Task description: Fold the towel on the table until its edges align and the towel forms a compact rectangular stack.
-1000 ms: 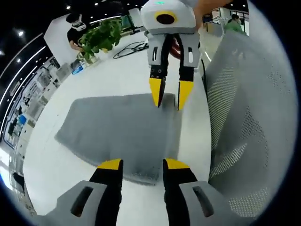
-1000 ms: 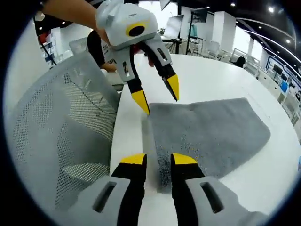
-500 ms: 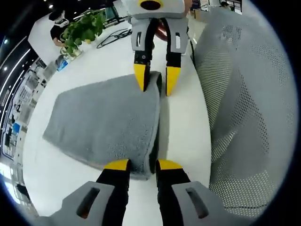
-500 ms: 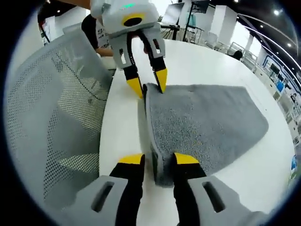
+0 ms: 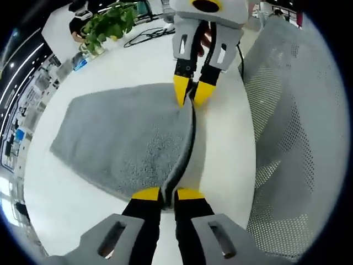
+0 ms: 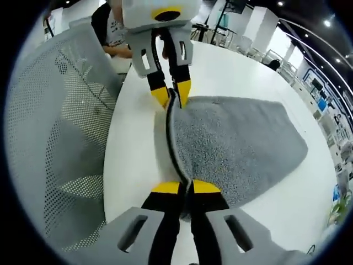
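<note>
Your left gripper (image 5: 167, 194) and right gripper (image 6: 185, 187) each pinch the towel (image 5: 121, 141) edge nearest the chair (image 5: 292, 110), jaws clamped; the towel's body lies away from the chair across the worktop (image 5: 127, 66).

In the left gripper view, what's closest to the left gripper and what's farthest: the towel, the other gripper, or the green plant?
1. The towel: its near edge is pinched in the left gripper, at the bottom of the view.
2. The right gripper: across the towel, clamped on the same edge's far end.
3. The green plant: far back on the table, upper left.
</note>
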`<state>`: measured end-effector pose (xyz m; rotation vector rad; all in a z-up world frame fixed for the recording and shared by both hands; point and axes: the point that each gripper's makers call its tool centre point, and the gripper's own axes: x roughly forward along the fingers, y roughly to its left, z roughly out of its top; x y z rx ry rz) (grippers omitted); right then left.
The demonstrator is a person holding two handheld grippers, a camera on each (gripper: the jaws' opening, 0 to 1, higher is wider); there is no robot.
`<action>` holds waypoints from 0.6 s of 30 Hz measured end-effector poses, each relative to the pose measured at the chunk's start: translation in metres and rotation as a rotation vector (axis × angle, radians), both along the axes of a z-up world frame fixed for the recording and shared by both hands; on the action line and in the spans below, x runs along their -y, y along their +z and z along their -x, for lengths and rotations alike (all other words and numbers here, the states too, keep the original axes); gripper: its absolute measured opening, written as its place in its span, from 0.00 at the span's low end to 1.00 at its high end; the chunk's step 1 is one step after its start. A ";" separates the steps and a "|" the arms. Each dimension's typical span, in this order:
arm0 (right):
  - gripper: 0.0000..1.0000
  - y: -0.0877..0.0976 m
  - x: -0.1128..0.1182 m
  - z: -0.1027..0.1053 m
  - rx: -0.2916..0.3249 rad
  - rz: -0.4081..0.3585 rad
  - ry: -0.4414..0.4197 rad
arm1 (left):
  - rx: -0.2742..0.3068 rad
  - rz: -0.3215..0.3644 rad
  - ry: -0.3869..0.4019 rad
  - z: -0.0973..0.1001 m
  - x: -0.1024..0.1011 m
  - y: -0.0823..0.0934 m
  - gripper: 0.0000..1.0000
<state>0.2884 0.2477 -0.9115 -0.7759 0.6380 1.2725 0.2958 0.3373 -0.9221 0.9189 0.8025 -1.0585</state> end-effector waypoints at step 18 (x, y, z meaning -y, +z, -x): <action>0.03 0.021 0.012 0.035 -0.202 -0.056 -0.091 | -0.084 0.089 -0.033 0.035 0.010 0.040 0.04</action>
